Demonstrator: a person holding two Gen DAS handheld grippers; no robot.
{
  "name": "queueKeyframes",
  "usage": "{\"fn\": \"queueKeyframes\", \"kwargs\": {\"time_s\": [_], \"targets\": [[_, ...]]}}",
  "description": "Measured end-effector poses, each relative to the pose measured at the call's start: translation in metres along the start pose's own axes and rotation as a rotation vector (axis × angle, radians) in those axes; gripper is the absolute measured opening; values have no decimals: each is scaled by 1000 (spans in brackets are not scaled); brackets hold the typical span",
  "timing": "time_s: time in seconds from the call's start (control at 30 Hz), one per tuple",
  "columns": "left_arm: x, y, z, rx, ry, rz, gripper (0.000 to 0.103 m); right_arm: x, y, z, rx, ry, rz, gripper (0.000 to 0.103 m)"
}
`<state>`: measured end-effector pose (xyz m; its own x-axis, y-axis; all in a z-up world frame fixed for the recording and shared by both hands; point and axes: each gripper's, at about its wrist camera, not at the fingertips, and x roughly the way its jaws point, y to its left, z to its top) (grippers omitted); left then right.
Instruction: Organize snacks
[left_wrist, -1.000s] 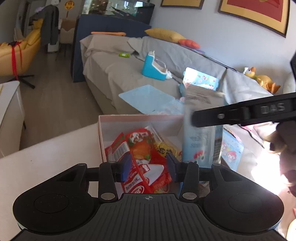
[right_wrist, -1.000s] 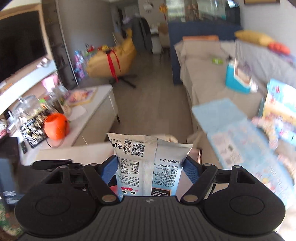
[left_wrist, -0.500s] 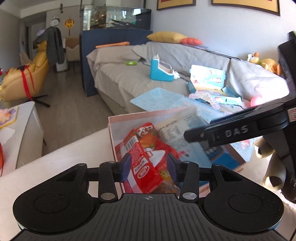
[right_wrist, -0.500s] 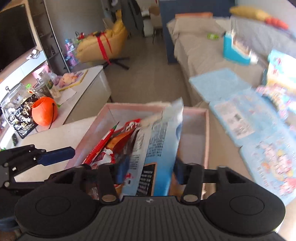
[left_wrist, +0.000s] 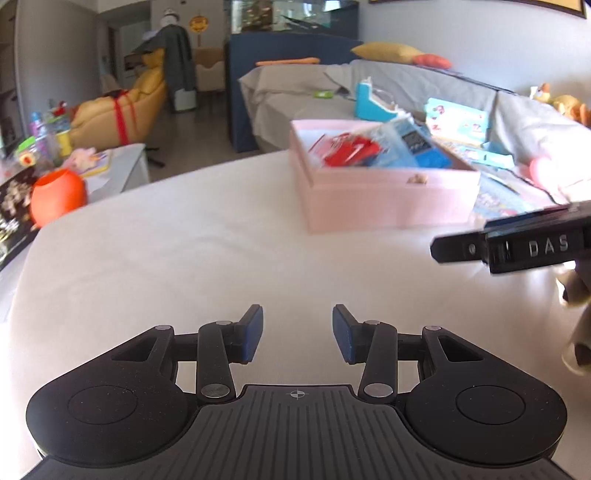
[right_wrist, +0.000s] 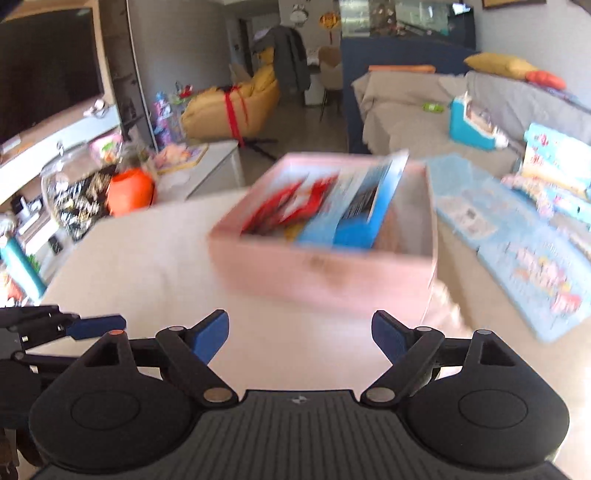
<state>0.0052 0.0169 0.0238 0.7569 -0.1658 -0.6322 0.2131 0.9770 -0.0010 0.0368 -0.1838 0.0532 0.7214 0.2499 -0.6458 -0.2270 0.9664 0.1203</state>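
Note:
A pink box (left_wrist: 388, 195) stands at the far right of the white table (left_wrist: 184, 236). It holds red snack packs (left_wrist: 351, 149) and a blue-and-white snack bag (left_wrist: 410, 147). In the right wrist view the box (right_wrist: 325, 273) is blurred, with the blue bag (right_wrist: 365, 203) leaning inside beside the red packs (right_wrist: 291, 206). My left gripper (left_wrist: 297, 332) is open and empty, low over the table, well short of the box. My right gripper (right_wrist: 300, 334) is open and empty, just in front of the box. One of its fingers (left_wrist: 509, 243) shows at the right of the left wrist view.
An orange round object (left_wrist: 57, 195) sits on a low cabinet left of the table. A grey sofa (left_wrist: 332, 96) with a blue container (left_wrist: 373, 107) and picture books (right_wrist: 517, 236) lies behind the box. A yellow armchair (right_wrist: 232, 110) stands further back.
My right gripper let go of the blue bag into the box. My left gripper let go of the red pack. Both grippers opened and pulled back from the box over the table.

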Motion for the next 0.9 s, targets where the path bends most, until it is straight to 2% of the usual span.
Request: {"fn": "queueKeyframes", "kwargs": {"time_s": [0.1, 0.17, 0.2, 0.27, 0.37, 0.47, 0.57, 0.8, 0.9], "targets": [[1, -6, -14, -36, -12, 5, 46, 3, 12, -29, 13, 43, 7, 85], [4, -12, -17, -53, -25, -6, 54, 9, 13, -41, 30, 77, 15, 85], [6, -17, -17, -43, -30, -3, 56, 11, 13, -45, 24, 56, 10, 86], [10, -22, -15, -34, -31, 7, 57, 11, 14, -51, 18, 39, -49, 86], [15, -22, -12, -74, -35, 3, 61, 12, 7, -56, 9, 20, -144, 89], [17, -32, -14, -53, -34, 28, 66, 14, 1, -56, 35, 34, -191, 100], [17, -33, -13, -72, -36, 40, 66, 17, 2, -55, 56, 36, -234, 102], [17, -35, -13, -60, -34, 53, 67, 9, -5, -68, 43, -32, -204, 103], [17, -35, -13, -60, -34, 52, 67, 9, -5, -68, 43, -33, -202, 103]]}}
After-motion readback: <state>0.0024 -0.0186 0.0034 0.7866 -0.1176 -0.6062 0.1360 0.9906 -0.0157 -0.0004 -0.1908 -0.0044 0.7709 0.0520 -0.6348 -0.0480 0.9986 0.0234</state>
